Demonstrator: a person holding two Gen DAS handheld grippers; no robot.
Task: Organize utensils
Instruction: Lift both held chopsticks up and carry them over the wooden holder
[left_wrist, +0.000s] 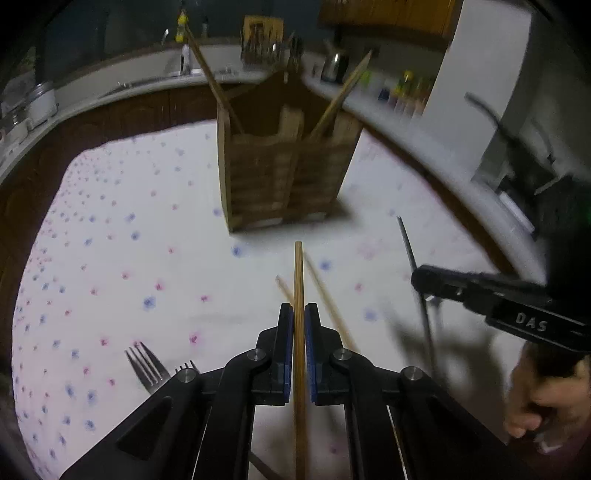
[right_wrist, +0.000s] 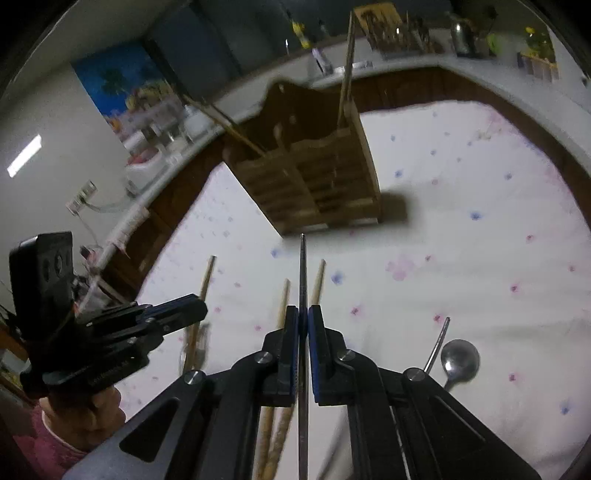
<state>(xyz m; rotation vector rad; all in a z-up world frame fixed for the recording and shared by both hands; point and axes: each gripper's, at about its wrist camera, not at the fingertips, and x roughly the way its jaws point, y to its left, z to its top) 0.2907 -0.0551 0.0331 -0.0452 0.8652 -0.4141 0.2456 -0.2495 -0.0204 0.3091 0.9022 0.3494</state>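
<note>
A wooden utensil caddy (left_wrist: 284, 173) stands on the flowered tablecloth, with a chopstick (left_wrist: 210, 77) leaning out of each side. My left gripper (left_wrist: 299, 306) is shut on a wooden chopstick (left_wrist: 298, 273) that points toward the caddy, lifted above the cloth. My right gripper (right_wrist: 303, 308) is shut on a thin metal utensil (right_wrist: 303, 266), seen edge-on, aimed at the caddy (right_wrist: 314, 184). In the left wrist view the right gripper (left_wrist: 417, 277) shows at the right, gripping the dark metal rod (left_wrist: 406, 240). The left gripper (right_wrist: 199, 308) appears at the left of the right wrist view.
Two loose chopsticks (left_wrist: 325, 291) lie on the cloth under the left gripper. Two forks (left_wrist: 146, 363) lie at the near left, a spoon (right_wrist: 460, 360) at the near right. A kitchen counter (left_wrist: 110, 85) with a sink, kettle and jars curves behind the table.
</note>
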